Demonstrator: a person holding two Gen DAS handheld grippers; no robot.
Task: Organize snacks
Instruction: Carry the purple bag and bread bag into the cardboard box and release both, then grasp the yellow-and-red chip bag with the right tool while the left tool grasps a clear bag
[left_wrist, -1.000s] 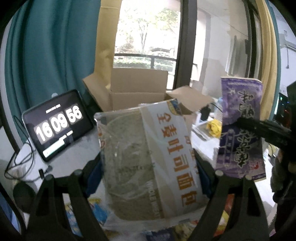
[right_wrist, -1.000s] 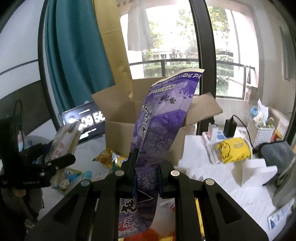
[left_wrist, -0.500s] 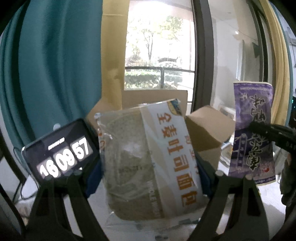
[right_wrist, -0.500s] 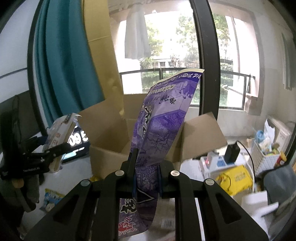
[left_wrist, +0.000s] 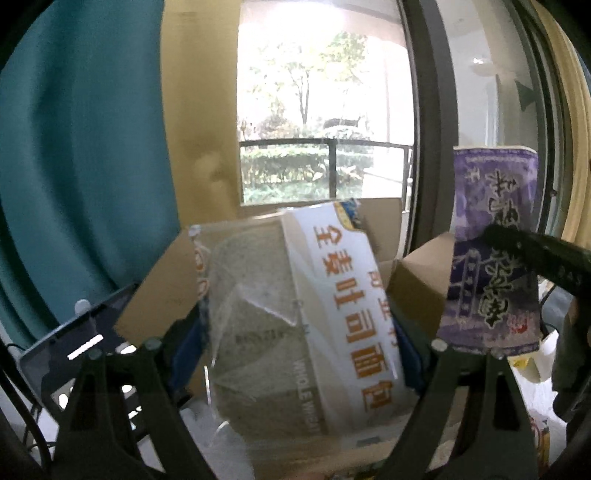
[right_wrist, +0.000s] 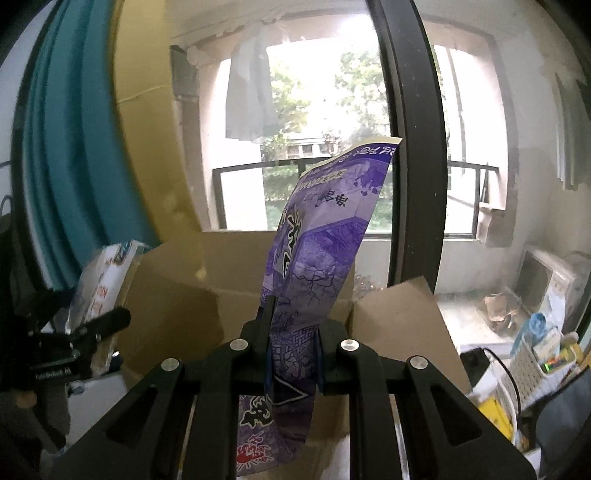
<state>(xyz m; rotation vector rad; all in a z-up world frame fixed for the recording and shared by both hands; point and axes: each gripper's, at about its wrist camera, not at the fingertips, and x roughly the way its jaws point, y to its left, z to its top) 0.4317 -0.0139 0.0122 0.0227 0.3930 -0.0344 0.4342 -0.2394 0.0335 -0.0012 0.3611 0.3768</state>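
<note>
Bread pack (left_wrist: 295, 314) sits clamped between the wide-spread jaws of the left gripper (left_wrist: 295, 339), right in front of the open cardboard box (right_wrist: 221, 280). Right gripper (right_wrist: 291, 332) pinches a purple snack bag (right_wrist: 314, 258) tight, upright, also at the box.

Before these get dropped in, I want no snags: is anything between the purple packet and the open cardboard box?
Nothing visible. The purple packet, clamped upright in the right hand-held gripper, is just in front of the open cardboard box, flaps spread. The box's inside is hidden.
</note>
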